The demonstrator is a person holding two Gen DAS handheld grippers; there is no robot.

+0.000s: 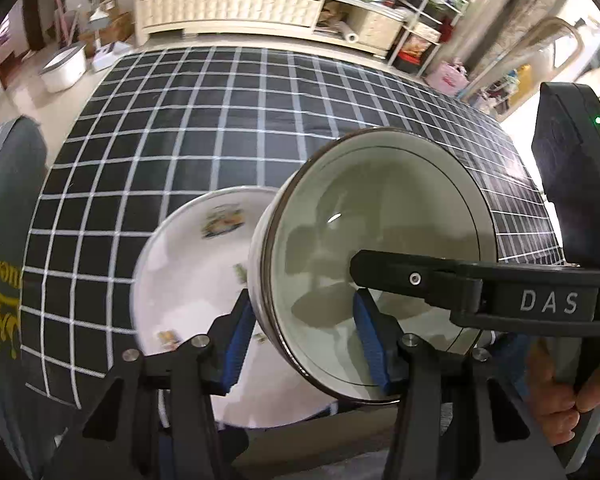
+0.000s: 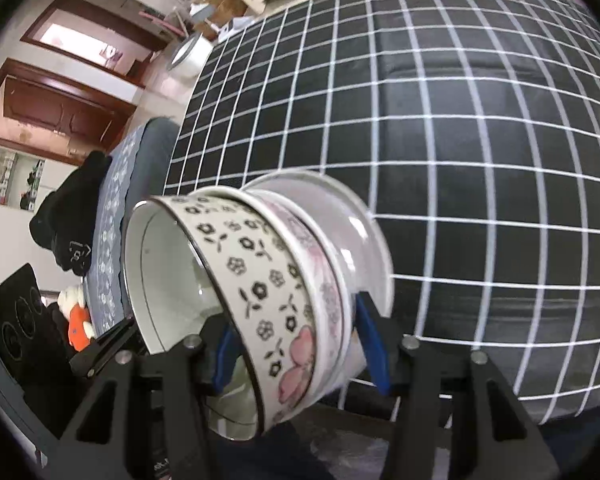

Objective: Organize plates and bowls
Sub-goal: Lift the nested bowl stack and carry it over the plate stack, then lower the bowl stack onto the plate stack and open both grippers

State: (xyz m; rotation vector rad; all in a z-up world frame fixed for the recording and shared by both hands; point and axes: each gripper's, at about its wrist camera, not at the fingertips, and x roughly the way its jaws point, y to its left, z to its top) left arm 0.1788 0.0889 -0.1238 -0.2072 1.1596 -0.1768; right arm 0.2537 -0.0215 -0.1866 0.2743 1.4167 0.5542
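Over the near edge of the checked cloth, both grippers grasp a stack of crockery tipped on its side. Its top bowl has a straight white wall printed with small black flowers and one large pink blossom, a thin dark rim and a plain glossy inside. That bowl sits nested in a second bowl with a faint pink pattern, and behind both is a white plate with a broad flared rim.

From the left wrist, the left gripper is closed on the bowl's wall, one blue pad outside and one inside the mouth. The right gripper spans wider: its left pad is inside the bowl, its right pad against the back of the stack, so it clamps all the pieces together. Its black finger also reaches across the bowl's mouth in the left view.

Beyond the stack, the cloth runs bare to its far edge. A grey cushion borders the cloth's left side.
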